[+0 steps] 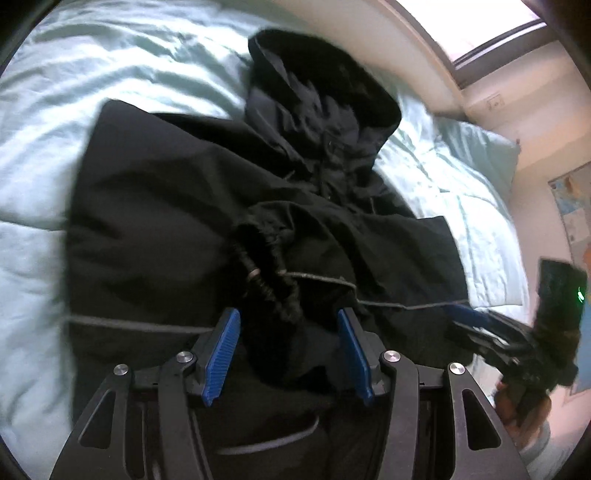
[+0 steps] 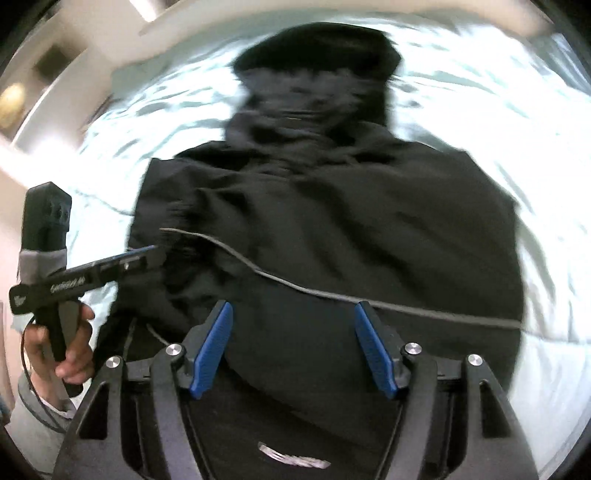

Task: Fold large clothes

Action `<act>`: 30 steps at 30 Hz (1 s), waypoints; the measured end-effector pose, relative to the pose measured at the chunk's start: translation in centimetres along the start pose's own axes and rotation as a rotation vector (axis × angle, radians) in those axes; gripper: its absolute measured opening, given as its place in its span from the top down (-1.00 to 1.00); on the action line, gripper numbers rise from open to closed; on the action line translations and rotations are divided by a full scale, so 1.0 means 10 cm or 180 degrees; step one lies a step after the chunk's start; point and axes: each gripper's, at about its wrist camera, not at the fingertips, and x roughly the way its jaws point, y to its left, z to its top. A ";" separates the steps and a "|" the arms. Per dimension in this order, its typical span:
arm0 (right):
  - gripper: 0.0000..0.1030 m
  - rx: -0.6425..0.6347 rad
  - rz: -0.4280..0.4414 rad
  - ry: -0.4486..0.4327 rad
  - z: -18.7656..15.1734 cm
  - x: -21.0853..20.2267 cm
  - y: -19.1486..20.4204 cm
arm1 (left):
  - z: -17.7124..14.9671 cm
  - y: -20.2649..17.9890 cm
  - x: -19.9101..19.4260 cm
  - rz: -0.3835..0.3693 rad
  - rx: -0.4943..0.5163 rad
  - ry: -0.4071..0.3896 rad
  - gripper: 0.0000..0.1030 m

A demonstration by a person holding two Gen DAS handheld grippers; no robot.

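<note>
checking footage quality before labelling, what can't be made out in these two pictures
- Left wrist view: the black hooded jacket's hem is cut off behind the left tool.
- Left wrist view: the right tool is smeared by motion blur at the edge; grip unclear.
- Right wrist view: the furry black hood is blurred, no detail.
- Right wrist view: white lettering is unreadable.

Pale green bedspread (image 1: 92,74) (rumpled) over the bed, matching pillow (image 1: 476,147), window (image 1: 491,33) above, poster (image 1: 574,206) on the wall

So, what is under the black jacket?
The black jacket lies on a pale green bedsheet, which shows all around it. Whatever is directly beneath the jacket is covered and cannot be seen.
</note>
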 end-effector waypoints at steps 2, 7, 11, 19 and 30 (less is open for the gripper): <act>-0.38 0.0103 -0.0034 0.0000 -0.07 -0.04 -0.14 | 0.05 -0.04 0.22 0.0331 0.0047 0.0094 -0.09; -0.38 0.0092 -0.0215 -0.0083 -0.14 -0.15 -0.26 | 0.11 -0.14 0.15 0.0542 0.0117 -0.0133 0.64; -0.38 0.0117 -0.0436 -0.0185 -0.10 -0.24 -0.46 | 0.17 0.04 -0.56 0.0365 -0.0126 -0.0653 0.65; -0.40 0.0074 -0.0878 0.0170 -0.02 0.63 -0.63 | 0.05 0.84 -0.09 0.0428 -0.0504 0.0106 0.57; -0.39 -0.0088 -0.0920 -0.0087 -0.07 0.05 -0.43 | -0.05 0.30 -0.90 0.0817 -0.0145 -0.0507 0.30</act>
